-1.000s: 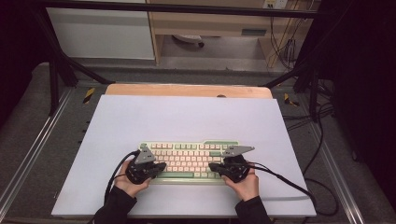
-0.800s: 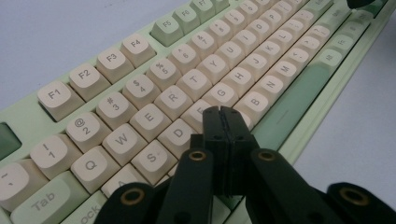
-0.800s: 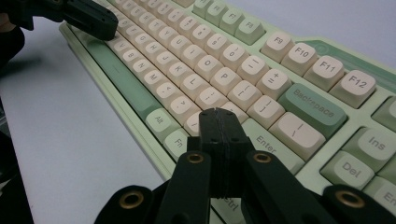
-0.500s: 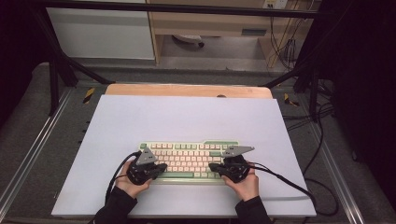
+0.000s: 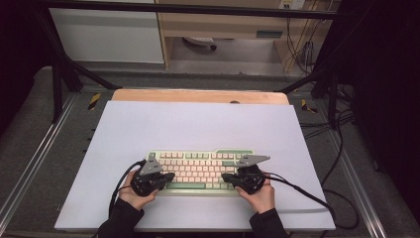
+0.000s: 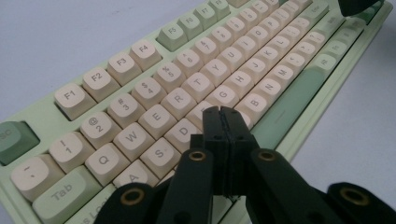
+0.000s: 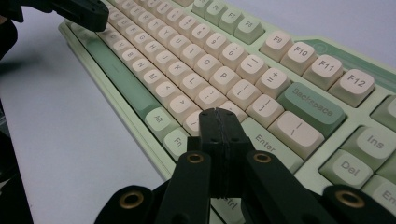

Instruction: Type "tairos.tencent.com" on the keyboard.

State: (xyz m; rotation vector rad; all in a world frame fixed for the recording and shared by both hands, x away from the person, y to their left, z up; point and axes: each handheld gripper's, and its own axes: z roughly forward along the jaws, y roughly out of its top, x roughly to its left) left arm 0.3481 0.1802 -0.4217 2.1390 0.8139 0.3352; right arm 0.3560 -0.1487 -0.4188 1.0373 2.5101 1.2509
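Flanking the keyboard (image 5: 198, 171), cables (image 5: 297, 191) trail across the mat (image 5: 198, 124).

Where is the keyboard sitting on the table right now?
In the high view, the keyboard lies on the near half of the white table, between the left gripper and the right gripper.

Keyboard (image 5: 198, 168) pale green, cream keycaps, darker green spacebar; tools black; table (image 5: 198, 124) pale lilac-white.
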